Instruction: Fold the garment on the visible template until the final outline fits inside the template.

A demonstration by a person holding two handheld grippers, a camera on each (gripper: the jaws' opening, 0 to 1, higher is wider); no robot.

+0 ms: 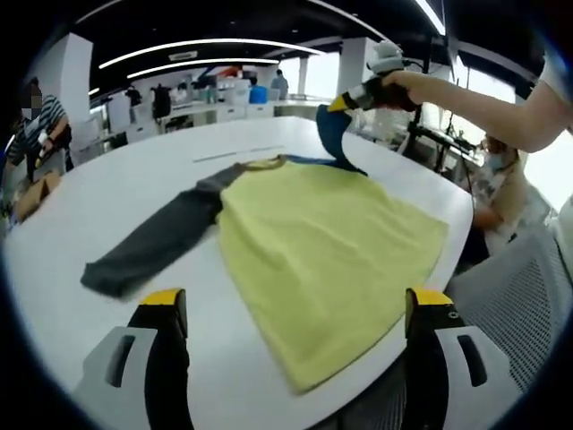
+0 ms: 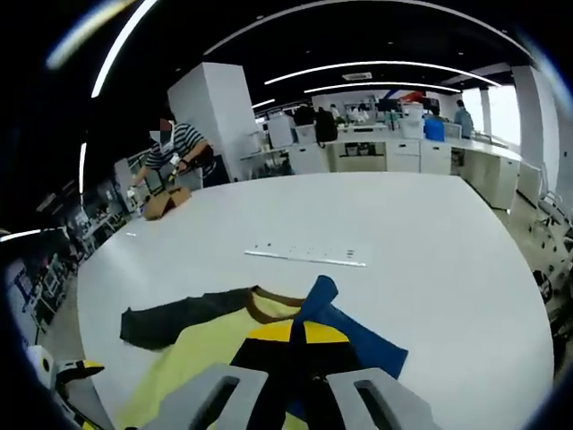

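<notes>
Garment [image 1: 331,251] lies flat at centre frame on the tabletop [image 1: 107,206]. Right gripper [image 2: 300,333] fingers pinch its blue sleeve [image 2: 327,309]. Left gripper [image 1: 295,309] fingers stand wide, empty.

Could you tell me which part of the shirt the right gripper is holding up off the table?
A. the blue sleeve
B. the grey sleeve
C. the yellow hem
A: the right gripper is shut on the blue sleeve, lifting it while the grey sleeve lies flat.

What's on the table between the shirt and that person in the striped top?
Bare white table, except a thin pale strip beyond the shirt, per the right gripper view.
</notes>
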